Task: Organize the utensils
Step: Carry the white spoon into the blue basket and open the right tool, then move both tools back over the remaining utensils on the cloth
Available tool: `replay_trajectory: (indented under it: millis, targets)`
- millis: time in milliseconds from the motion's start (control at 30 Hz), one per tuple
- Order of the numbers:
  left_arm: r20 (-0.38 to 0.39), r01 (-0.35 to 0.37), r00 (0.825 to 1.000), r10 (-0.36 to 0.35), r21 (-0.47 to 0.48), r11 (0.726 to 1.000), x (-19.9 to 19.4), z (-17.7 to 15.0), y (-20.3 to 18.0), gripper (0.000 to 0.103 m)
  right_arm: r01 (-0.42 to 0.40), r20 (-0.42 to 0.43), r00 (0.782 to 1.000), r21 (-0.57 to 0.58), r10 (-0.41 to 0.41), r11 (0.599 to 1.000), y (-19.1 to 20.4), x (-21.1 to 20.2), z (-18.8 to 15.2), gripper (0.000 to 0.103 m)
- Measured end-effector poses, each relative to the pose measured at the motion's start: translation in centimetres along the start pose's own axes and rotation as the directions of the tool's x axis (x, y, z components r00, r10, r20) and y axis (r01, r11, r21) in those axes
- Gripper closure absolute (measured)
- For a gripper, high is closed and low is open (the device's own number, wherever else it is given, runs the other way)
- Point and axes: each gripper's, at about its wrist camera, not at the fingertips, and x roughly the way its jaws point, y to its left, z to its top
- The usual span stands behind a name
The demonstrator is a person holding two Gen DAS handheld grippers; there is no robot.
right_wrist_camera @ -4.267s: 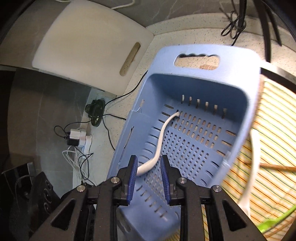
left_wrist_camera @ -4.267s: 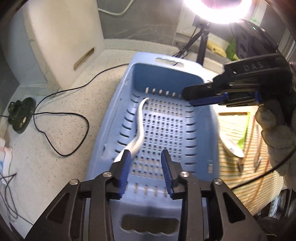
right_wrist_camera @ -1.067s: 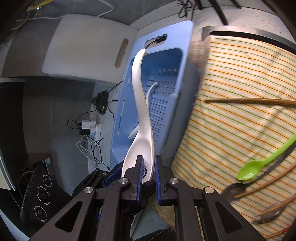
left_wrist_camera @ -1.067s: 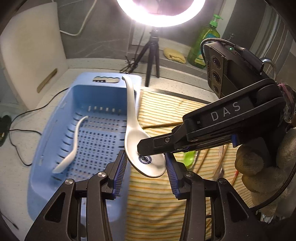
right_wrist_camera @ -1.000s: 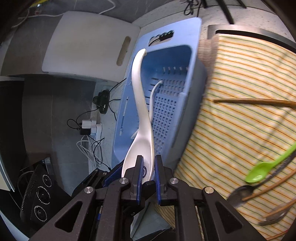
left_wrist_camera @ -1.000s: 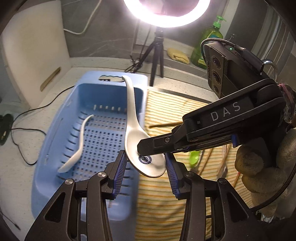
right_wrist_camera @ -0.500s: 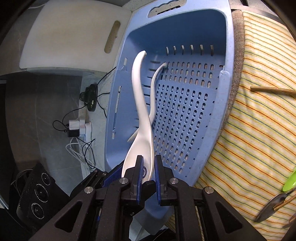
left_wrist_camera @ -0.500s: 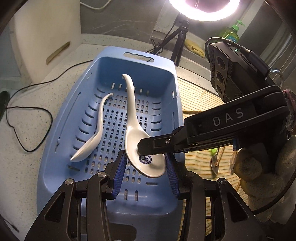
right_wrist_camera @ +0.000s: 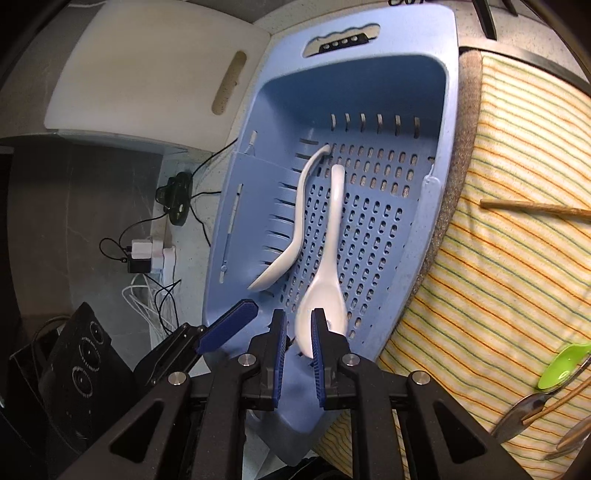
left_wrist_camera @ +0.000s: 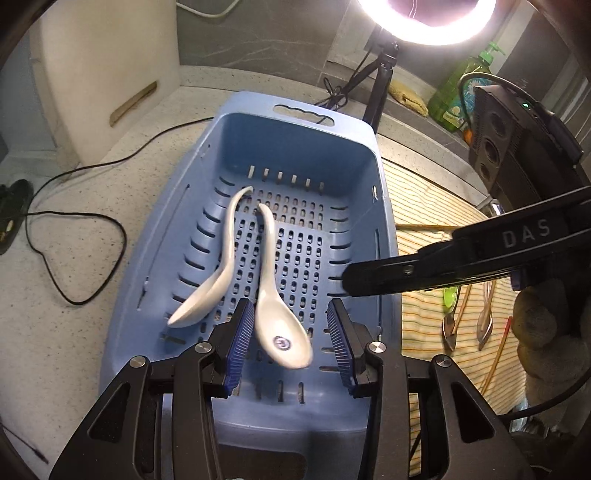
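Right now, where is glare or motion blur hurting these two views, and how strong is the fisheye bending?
Left wrist view: the ring light blows out the top edge; the white spoon is slightly smeared. Right wrist view: even light, no glare, the blue basket rim bows strongly, and the striped cloth lines curve.

White letters "DAS" stand on the black plastic arm of the right tool (left_wrist_camera: 347, 284); nothing else is legible.
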Motion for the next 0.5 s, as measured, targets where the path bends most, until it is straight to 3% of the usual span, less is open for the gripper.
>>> replay_trajectory:
  millis: [500]
  targets:
    - [0.023,-0.02,1.0,0.018,0.073,0.997,-1.2,-0.1,-3.5,0.064,-0.012,0.121,0.993,0.001,0.011,1.0,-2.5,-6.2,-1.7,0.085]
